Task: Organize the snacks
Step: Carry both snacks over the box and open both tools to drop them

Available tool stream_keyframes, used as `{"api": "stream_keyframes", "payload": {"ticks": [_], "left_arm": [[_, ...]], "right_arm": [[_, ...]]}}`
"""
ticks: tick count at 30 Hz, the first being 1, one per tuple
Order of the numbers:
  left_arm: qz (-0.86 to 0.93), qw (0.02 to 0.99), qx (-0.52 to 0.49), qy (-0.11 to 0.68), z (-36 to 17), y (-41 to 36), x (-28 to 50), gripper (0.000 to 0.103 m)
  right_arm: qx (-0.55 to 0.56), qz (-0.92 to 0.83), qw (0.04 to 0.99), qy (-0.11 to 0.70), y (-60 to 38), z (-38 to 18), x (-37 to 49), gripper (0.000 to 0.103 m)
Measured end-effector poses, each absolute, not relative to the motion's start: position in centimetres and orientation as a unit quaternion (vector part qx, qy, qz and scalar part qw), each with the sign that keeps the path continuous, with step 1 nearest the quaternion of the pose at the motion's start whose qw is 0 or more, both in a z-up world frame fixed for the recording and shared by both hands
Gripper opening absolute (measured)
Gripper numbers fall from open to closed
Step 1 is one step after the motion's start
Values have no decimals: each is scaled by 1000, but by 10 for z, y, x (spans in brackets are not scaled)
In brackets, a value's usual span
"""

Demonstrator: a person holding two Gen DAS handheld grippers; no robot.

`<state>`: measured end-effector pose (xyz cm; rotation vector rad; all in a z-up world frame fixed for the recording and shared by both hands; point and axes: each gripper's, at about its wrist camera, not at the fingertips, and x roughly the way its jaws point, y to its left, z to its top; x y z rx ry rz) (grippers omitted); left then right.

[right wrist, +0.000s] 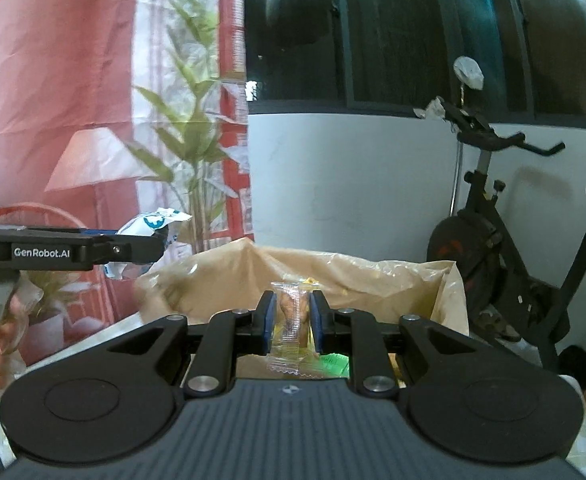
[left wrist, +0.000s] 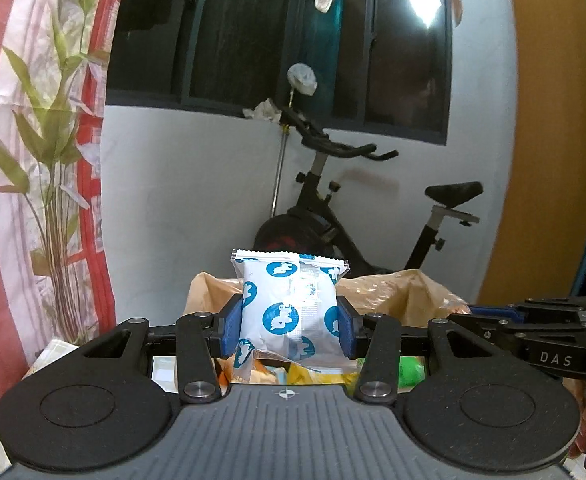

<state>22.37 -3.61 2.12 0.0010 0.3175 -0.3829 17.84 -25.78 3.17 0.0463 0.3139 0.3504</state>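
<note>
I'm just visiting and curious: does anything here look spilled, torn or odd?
Nothing stands out. The white packet with blue circles sits squarely in the left gripper; the small clear snack packet is upright in the right gripper.

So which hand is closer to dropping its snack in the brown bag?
Probably the right: its tongs hold the clear-wrapped snack facing the bag's opening; the left's packet hangs beside it.

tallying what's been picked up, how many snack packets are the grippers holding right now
2: a white packet with blue round prints in the left gripper, a clear narrow packet with a brown snack in the right gripper. More lie below, partly hidden.
</note>
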Motion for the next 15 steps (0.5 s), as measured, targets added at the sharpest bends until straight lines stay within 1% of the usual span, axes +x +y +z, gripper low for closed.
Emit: {"api": "stream_keyframes", "payload": {"ticks": [8, 15], "left_arm": [[-176, 964, 20, 200, 5, -45, 263, 50], [-169, 958, 30, 231, -10, -47, 277, 50]], "right_arm": [[59, 150, 962, 223, -264, 18, 235, 20], [52, 137, 955, 260, -264, 5, 253, 20]]}}
